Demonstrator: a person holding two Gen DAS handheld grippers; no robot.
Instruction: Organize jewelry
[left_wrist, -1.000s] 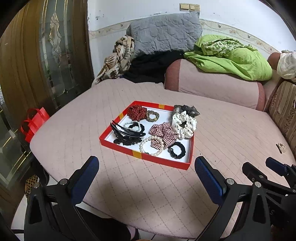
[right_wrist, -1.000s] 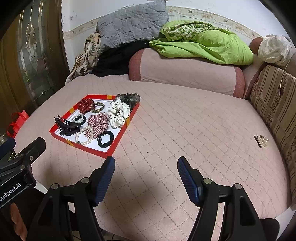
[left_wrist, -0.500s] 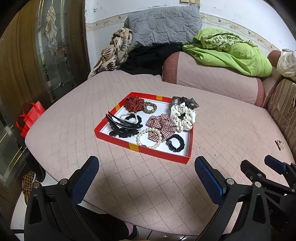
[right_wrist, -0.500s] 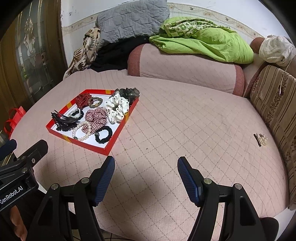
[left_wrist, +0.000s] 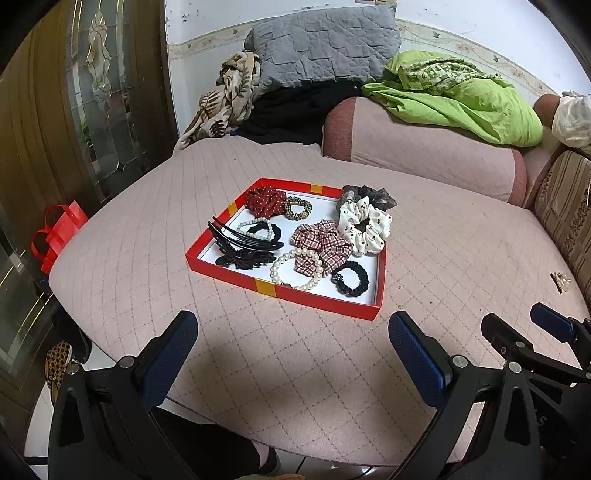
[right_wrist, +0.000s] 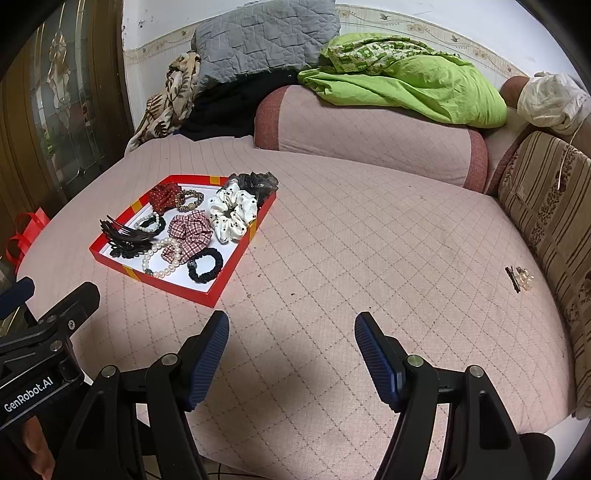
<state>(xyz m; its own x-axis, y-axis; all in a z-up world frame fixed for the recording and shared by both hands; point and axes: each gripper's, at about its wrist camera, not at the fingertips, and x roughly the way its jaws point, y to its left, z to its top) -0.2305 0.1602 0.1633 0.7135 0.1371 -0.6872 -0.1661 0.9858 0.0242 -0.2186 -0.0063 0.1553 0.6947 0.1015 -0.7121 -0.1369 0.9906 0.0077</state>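
Note:
A red tray (left_wrist: 317, 301) (right_wrist: 168, 287) with a white floor lies on the pink quilted bed. It holds a black claw clip (left_wrist: 243, 249), a pearl bracelet (left_wrist: 291, 267), a plaid scrunchie (left_wrist: 321, 245), a white dotted scrunchie (left_wrist: 365, 227), a black scrunchie (left_wrist: 351, 278) and a red scrunchie (left_wrist: 264, 201). A small hair clip (right_wrist: 519, 277) (left_wrist: 561, 281) lies alone far right on the bed. My left gripper (left_wrist: 291, 354) is open and empty, near the tray's front edge. My right gripper (right_wrist: 291, 354) is open and empty, right of the tray.
A pink bolster (right_wrist: 369, 136) with a green blanket (right_wrist: 406, 85) and a grey pillow (right_wrist: 266, 37) lie at the back. A striped cushion (right_wrist: 554, 206) borders the right side. A red bag (left_wrist: 55, 232) and a glass door (left_wrist: 92, 110) stand left of the bed.
Both grippers have drawn back and tilted a little, so the tray sits slightly farther up in both views. Both stay open. Nothing in the tray has moved.

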